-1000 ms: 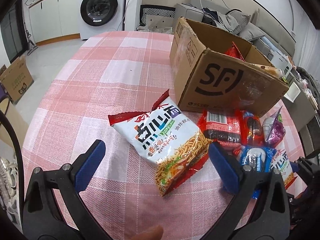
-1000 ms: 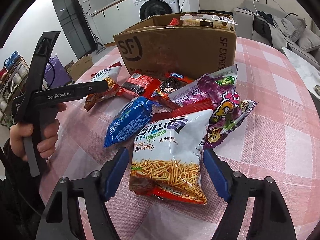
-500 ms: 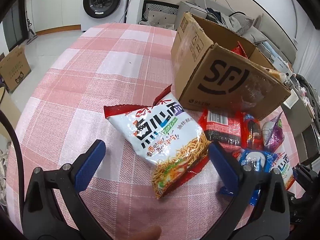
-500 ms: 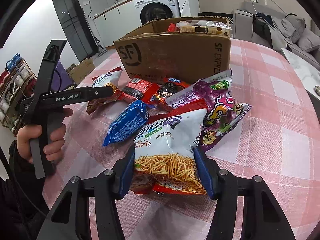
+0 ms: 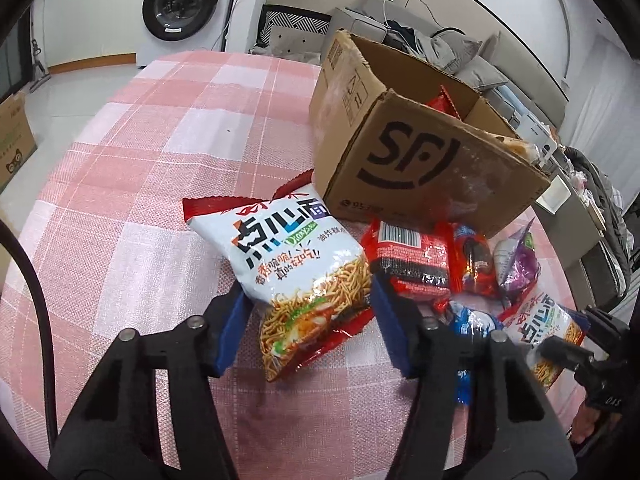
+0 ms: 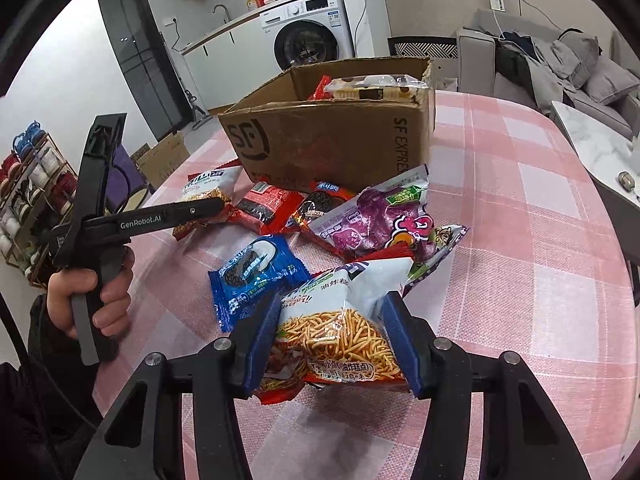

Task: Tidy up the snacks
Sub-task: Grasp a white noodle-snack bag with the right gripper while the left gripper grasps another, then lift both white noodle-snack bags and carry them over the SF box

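Observation:
My left gripper is shut on a white and red noodle snack bag, squeezing its lower half just off the pink checked tablecloth. My right gripper is shut on a second noodle snack bag and holds it lifted and crumpled. The open SF cardboard box stands behind, with packets inside; it also shows in the right wrist view. Loose on the cloth lie a blue cookie pack, a purple bag, a red pack and an Oreo pack.
The left gripper and the hand holding it show in the right wrist view. A washing machine and a grey sofa stand beyond the table. A marble side table is at the right. A shoe rack is at the left.
Both grippers have closed from wide open onto their noodle bags. The right one has lifted and crumpled its bag. The left one moved forward onto its bag.

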{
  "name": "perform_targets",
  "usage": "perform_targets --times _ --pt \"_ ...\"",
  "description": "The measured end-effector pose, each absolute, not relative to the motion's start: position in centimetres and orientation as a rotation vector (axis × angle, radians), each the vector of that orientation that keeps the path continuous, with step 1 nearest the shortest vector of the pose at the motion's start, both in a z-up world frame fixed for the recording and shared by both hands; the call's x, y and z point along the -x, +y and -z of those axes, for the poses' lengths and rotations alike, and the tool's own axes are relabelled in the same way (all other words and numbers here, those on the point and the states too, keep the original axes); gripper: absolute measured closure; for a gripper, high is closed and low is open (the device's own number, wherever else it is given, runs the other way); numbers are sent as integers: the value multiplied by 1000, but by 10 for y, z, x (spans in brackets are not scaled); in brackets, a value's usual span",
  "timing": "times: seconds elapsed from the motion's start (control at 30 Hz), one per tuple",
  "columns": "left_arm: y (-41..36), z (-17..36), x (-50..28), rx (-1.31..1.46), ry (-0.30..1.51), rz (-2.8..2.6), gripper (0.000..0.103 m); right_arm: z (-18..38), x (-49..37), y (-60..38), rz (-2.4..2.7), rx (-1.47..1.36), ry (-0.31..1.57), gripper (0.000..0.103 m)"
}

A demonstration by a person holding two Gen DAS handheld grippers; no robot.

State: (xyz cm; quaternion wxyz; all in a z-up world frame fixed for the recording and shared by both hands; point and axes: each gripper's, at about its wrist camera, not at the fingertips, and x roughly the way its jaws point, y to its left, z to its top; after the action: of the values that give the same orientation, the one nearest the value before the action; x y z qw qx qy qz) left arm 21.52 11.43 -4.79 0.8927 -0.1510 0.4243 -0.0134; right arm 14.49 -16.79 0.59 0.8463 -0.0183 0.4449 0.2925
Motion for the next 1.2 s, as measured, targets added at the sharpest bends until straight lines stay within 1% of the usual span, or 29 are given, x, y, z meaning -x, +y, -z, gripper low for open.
perform_targets --times 0.3,0.37,0.43,0.5,0.6,0.73,1.2 --pt "113 42 -211 305 858 26 50 -2 -144 -166 -615 71 961 49" --pt "113 38 -207 302 848 25 50 3 -145 -163 -614 85 977 47" --pt "112 35 -204 297 837 24 50 7 -145 -160 -611 98 992 42" --pt "111 30 -201 290 827 27 50 12 -145 -157 -599 119 1005 40" --pt "107 25 -196 283 816 37 50 19 -148 -157 -588 130 1022 40" --pt "105 22 -192 275 812 43 50 18 -147 -158 -599 130 1005 47" --pt "97 17 -186 241 799 36 50 -17 -145 -174 -569 47 868 48"
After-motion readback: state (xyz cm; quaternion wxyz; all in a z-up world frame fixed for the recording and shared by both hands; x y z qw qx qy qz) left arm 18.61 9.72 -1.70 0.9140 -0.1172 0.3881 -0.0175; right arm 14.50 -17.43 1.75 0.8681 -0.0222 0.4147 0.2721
